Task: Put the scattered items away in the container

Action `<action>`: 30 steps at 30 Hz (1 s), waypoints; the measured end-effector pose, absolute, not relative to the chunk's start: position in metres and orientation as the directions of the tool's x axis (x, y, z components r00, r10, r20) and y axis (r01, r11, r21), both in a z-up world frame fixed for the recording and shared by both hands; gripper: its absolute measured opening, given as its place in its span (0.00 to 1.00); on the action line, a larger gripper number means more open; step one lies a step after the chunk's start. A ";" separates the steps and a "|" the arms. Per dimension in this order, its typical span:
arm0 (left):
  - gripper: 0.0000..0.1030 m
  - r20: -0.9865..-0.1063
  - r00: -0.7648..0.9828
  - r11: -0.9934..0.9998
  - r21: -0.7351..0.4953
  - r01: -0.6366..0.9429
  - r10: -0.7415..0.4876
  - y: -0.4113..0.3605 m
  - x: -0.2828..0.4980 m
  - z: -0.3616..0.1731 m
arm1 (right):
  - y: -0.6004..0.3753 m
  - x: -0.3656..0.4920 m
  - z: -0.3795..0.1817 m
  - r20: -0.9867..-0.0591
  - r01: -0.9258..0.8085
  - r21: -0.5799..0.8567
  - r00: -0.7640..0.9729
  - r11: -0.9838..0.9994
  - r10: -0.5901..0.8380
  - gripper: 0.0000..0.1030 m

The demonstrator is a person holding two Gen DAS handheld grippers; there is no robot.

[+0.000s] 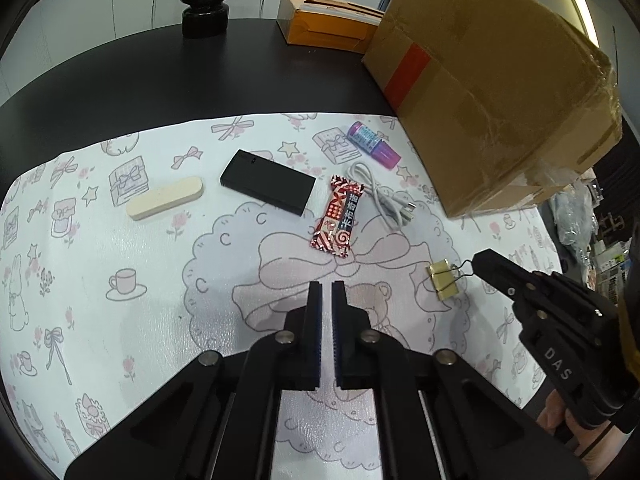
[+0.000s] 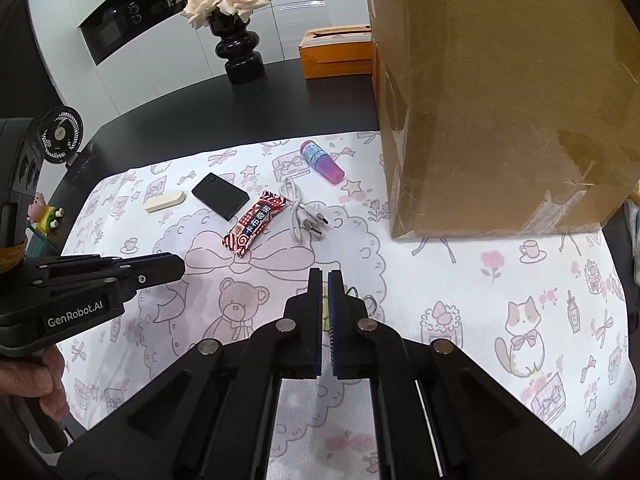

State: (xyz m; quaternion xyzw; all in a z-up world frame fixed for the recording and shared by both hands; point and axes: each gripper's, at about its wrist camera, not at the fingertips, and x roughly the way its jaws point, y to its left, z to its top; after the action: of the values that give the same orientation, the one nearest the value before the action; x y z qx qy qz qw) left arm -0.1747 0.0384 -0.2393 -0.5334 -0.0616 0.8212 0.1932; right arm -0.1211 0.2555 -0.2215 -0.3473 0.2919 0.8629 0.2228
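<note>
1. Left wrist view: left gripper [image 1: 326, 286], fingers nearly together, nothing between them, above the patterned mat [image 1: 120, 320]. Right gripper [image 1: 478, 261] pinches the wire handle of a gold binder clip [image 1: 443, 280] resting on the mat. Candy wrapper [image 1: 338, 216], white cable [image 1: 382, 196], black case [image 1: 268, 186], cardboard box [image 1: 492, 92] beyond.
2. Right wrist view: right gripper [image 2: 325, 280], fingers clamped on the clip, mostly hidden.

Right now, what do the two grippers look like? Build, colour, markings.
Both are matte black handheld units with linkage arms and silver pivot pins. The jaws carry blue ribbed pads. Left gripper has white "GenRobot.AI" lettering on its side; right gripper reads "DAS". No cables show.
</note>
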 end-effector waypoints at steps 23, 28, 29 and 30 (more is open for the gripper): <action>0.63 -0.892 -0.380 -0.935 -0.116 -0.334 0.247 0.094 -0.215 -0.263 | 0.268 -0.109 -0.253 -0.771 -0.630 0.368 -0.618 -0.684 0.155 0.59; 0.26 -0.897 -0.408 -0.932 -0.011 -0.362 0.169 0.111 -0.222 -0.270 | 0.268 -0.122 -0.258 -0.772 -0.610 0.354 -0.619 -0.709 0.146 0.58; 0.20 -0.897 -0.410 -0.934 -0.008 -0.356 0.164 0.111 -0.223 -0.270 | 0.268 -0.125 -0.259 -0.772 -0.604 0.354 -0.620 -0.714 0.141 0.55; 0.20 -0.897 -0.407 -0.936 -0.019 -0.352 0.171 0.109 -0.224 -0.270 | 0.269 -0.128 -0.260 -0.772 -0.598 0.355 -0.621 -0.718 0.135 0.51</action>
State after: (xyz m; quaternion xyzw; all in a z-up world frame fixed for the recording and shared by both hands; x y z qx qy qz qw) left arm -0.2240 0.1085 -0.2697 -0.5216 0.0865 0.8342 0.1567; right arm -0.1280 0.2688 -0.2596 -0.3776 0.3065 0.8465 0.2167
